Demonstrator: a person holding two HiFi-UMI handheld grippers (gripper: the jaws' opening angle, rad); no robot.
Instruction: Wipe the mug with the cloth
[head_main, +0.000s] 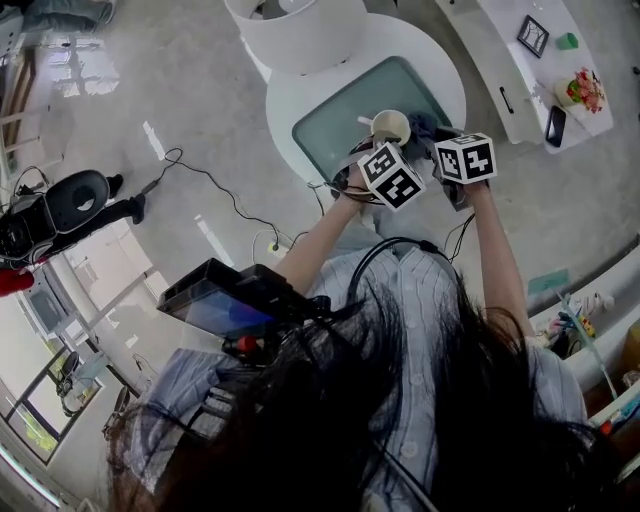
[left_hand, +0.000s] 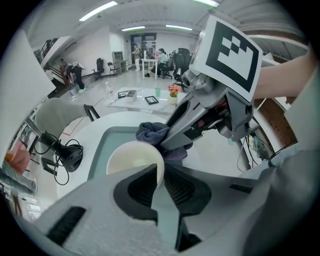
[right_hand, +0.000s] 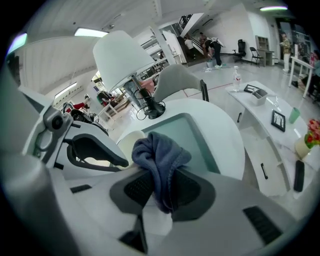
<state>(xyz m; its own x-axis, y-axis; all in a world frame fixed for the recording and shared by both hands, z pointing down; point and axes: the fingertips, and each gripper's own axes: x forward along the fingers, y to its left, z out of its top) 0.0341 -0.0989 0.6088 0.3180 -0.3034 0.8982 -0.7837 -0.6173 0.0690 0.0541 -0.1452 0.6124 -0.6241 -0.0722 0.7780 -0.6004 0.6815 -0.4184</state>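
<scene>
A cream mug (head_main: 390, 125) is held above the round white table (head_main: 300, 95), over its grey-green inset. My left gripper (head_main: 377, 150) is shut on the mug's rim; in the left gripper view the mug's wall (left_hand: 134, 157) sits pinched between the left gripper's (left_hand: 159, 176) dark pads. My right gripper (head_main: 441, 138) is shut on a dark blue cloth (head_main: 424, 124). In the right gripper view the cloth (right_hand: 159, 157) hangs bunched between the right gripper's (right_hand: 161, 186) jaws, right beside the mug (right_hand: 129, 143). The cloth (left_hand: 152, 132) touches the mug's far side.
A large white lamp shade (head_main: 297, 30) stands at the table's far edge. A white side bench (head_main: 520, 75) to the right carries a picture frame (head_main: 532, 35), a phone (head_main: 555, 125), flowers (head_main: 583, 90) and a green cup (head_main: 567, 41). Cables (head_main: 215, 185) run over the floor.
</scene>
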